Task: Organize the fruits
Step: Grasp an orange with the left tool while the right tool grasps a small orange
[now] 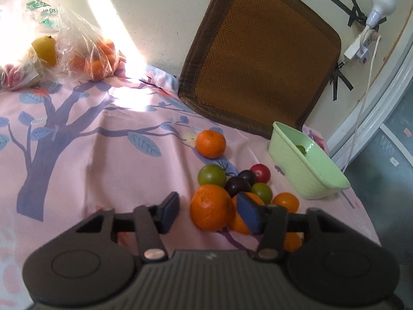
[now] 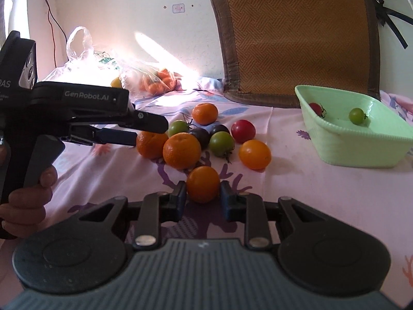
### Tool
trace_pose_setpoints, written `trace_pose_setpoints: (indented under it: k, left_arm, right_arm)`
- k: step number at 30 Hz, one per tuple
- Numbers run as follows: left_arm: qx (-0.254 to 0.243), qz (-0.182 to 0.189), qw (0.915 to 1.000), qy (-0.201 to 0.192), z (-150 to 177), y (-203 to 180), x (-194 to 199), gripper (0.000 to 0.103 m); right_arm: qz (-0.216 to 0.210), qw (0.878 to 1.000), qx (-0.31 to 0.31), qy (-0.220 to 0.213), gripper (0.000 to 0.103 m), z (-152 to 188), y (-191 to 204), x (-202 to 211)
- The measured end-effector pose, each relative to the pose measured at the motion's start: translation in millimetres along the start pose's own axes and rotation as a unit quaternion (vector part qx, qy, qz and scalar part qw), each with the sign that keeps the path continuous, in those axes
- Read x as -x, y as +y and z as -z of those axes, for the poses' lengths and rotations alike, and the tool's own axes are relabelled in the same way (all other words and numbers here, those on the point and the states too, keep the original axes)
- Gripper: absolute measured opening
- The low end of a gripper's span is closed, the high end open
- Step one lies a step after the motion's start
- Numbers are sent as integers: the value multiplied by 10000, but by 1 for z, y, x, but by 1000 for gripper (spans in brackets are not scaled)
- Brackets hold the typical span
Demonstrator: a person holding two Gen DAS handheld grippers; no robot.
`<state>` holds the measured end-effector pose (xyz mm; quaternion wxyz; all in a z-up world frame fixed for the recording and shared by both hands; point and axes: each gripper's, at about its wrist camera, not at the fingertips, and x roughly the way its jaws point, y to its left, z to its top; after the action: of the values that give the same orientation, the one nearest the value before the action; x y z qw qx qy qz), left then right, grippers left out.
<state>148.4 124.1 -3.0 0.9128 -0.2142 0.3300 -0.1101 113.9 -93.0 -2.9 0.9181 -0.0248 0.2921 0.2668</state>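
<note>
Clamped between the right gripper's [image 2: 202,197] pads is 1 small round orange fruit [image 2: 203,184]; the pale green plastic basket [image 2: 361,144] lies ahead to its right.

loose oranges/mandarins on cloth [image 2: 181,150]: 5
green tomatoes on cloth [image 2: 221,143]: 2
dark purple fruits on cloth [image 2: 200,136]: 2
red tomato on cloth [image 2: 243,131]: 1
green basket [image 2: 361,152]: 1
fruits in basket: 2 – one red [image 2: 317,109], one green [image 2: 357,115]
plastic bags of fruit by wall [image 2: 152,77]: 2, contents too glared to count
yellow fruit beside bags [image 2: 116,82]: 1
woven mat against wall [image 2: 296,33]: 1
grippers: 2
</note>
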Motion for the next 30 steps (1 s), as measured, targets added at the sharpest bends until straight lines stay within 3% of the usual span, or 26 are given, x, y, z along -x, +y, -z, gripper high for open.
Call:
trace_pose_setpoints:
  k: [1, 6, 13, 18, 24, 30]
  left_arm:
    - [31, 95, 10000, 5, 1, 1, 2, 38]
    - [60, 43, 9999, -128, 9, 0, 22, 38]
    - [-268, 427, 9987, -122, 32, -32, 56, 38]
    - [-869, 826, 9924, 277, 54, -82, 37, 38]
    - [-1577, 1045, 9803, 565, 75, -140, 7, 38]
    - [-2078, 929, 9716, 652, 98, -171, -8, 38]
  right_arm:
    - [2, 10000, -25, 0, 30, 0, -1, 0]
    - [19, 10000, -85, -41, 30, 5, -1, 8]
    - [268, 9990, -279, -231, 30, 20, -18, 38]
    - [737, 9952, -550, -325, 30, 37, -41, 65]
    - [1246, 9875, -865, -438, 30, 61, -71, 101]
    - [1434, 9833, -1021, -471, 30, 77, -88, 114]
